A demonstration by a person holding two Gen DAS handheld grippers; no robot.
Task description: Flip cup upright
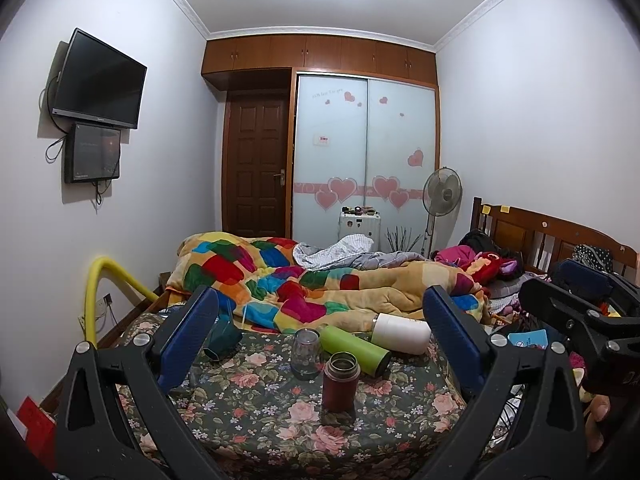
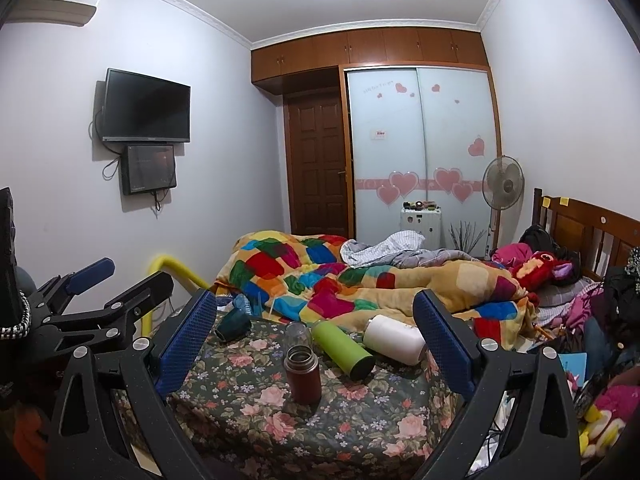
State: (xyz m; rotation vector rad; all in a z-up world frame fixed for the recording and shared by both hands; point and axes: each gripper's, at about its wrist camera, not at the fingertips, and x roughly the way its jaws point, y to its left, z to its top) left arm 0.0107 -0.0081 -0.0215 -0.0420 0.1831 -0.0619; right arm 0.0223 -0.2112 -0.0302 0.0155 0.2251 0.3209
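Looking across the floral bed (image 1: 256, 420), I judge the job partly done: the brown cup (image 1: 341, 382) and clear cup (image 1: 306, 354) stand upright, while green (image 1: 356, 345), white (image 1: 401, 333) and teal (image 1: 223, 339) cups lie tipped. Left claw (image 1: 320, 340) and right claw (image 2: 316, 344) both hang released, holding nothing.

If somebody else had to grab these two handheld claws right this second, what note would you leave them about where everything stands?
Left gripper: open, empty, held back from the cups.
Right gripper: open, empty, also held back.
On the floral bedspread: maroon flask stands upright, mouth up. Clear cup stands just behind it; which end is up is hard to tell. Green bottle, white bottle and dark teal cup lie on their sides.
Done: only the maroon flask clearly stands right.
Left: stand up the three lying ones. The green bottle looks nearest, probably the easiest start.
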